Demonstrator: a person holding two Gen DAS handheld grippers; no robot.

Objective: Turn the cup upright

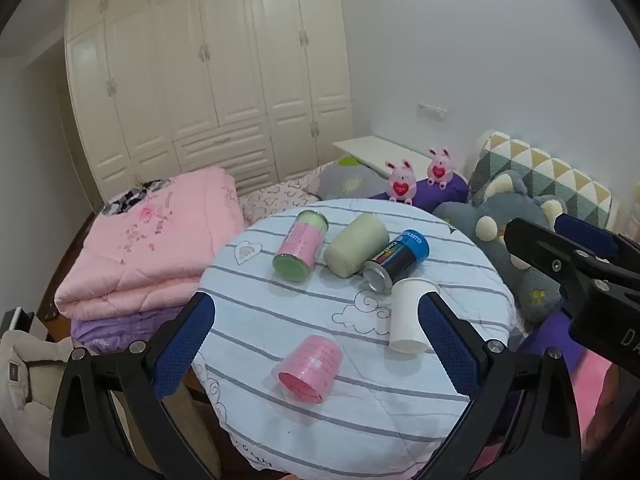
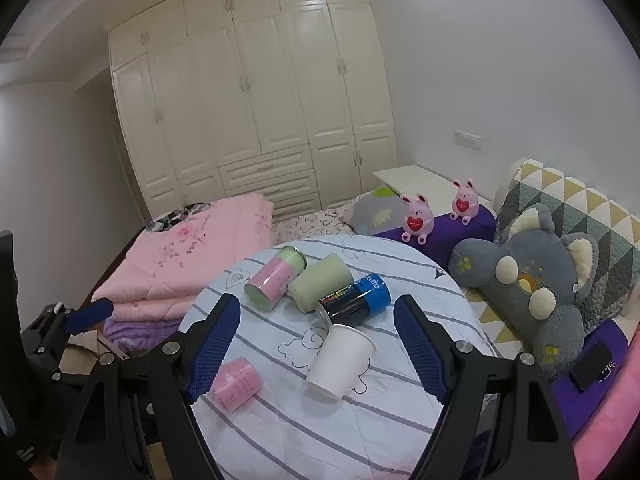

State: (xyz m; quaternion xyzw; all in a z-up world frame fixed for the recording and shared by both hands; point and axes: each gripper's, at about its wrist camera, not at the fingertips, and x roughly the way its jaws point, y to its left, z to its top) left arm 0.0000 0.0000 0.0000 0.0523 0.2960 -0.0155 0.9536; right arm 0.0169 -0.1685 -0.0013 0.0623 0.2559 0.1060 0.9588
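Cups and cans lie scattered on the round striped worktop in the left wrist view. Left claw hangs above it, fingers wide apart, holding nothing. A white paper cup lies on its side just inside the right finger, touching a black-and-blue can. Nearer lies a pink cup, also tipped; its inside is hidden.

In the right wrist view, right claw is likewise spread and empty above the white paper cup, with the black-and-blue can just behind.
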